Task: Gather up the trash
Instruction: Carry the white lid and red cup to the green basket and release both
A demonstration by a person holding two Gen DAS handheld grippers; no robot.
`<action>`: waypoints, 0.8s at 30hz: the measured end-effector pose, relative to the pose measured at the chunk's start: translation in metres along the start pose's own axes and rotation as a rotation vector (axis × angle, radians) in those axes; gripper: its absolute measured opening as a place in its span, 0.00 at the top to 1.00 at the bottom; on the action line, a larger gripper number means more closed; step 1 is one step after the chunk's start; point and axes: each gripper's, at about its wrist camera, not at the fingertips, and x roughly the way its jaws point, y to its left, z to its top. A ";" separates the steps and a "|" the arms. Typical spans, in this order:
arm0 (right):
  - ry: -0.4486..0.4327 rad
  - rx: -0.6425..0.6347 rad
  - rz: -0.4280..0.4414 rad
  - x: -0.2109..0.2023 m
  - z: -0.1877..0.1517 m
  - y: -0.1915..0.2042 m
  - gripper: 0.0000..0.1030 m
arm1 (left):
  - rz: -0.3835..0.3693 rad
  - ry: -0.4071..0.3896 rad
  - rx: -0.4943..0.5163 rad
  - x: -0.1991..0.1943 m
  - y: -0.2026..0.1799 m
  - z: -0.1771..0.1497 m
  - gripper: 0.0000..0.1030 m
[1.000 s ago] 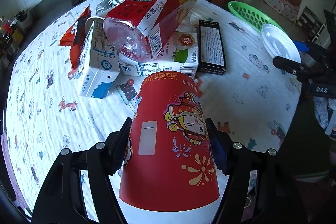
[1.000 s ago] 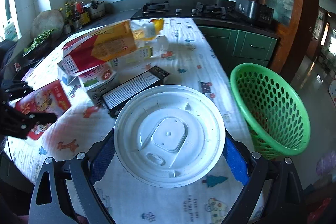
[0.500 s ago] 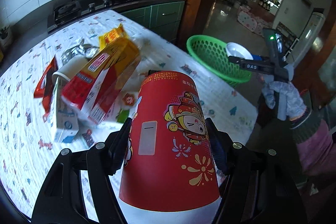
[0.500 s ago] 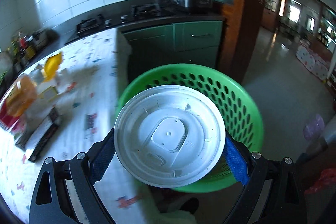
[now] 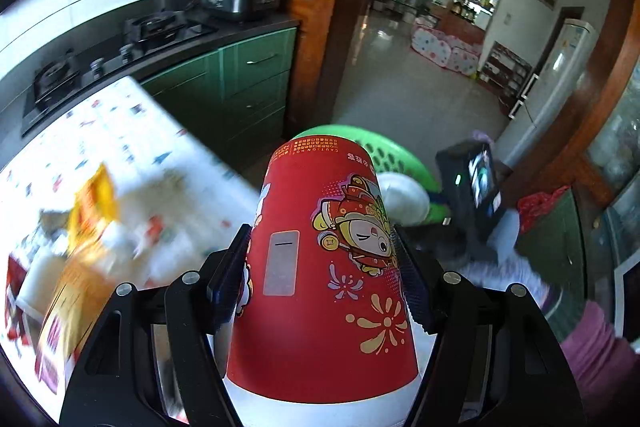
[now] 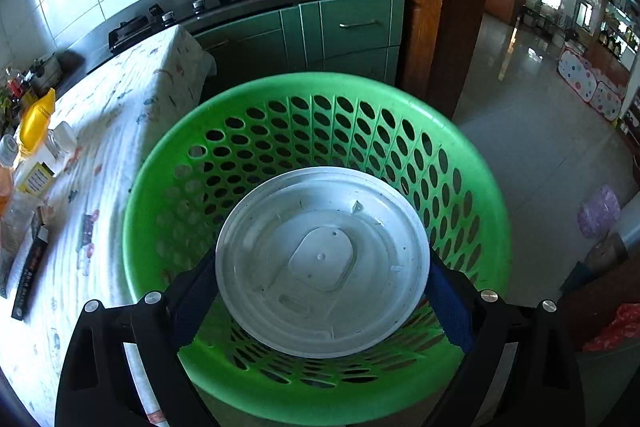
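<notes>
White plastic lid (image 6: 323,261) is clamped edge-on between the pads of your right gripper (image 6: 320,283), directly over the green basket (image 6: 486,211) mouth beneath it. Part the pads only while centred there. Your left gripper (image 5: 320,287) grips the red paper cup (image 5: 320,279); the basket lies ahead, beyond its tips.

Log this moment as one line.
left tool: shut on red paper cup | right tool: shut on white lid, over green basket
</notes>
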 end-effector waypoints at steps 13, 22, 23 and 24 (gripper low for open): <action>-0.038 -0.035 -0.006 -0.013 -0.005 -0.007 0.09 | -0.050 0.027 -0.002 0.085 -0.029 0.050 0.35; -0.083 -0.023 -0.035 -0.037 -0.021 -0.021 0.09 | -0.025 0.061 0.003 0.133 -0.039 0.057 0.35; -0.084 -0.016 -0.033 -0.039 -0.023 -0.023 0.09 | -0.023 0.067 0.003 0.138 -0.039 0.056 0.34; -0.085 -0.011 -0.031 -0.040 -0.025 -0.025 0.09 | -0.018 0.073 0.002 0.142 -0.039 0.055 0.34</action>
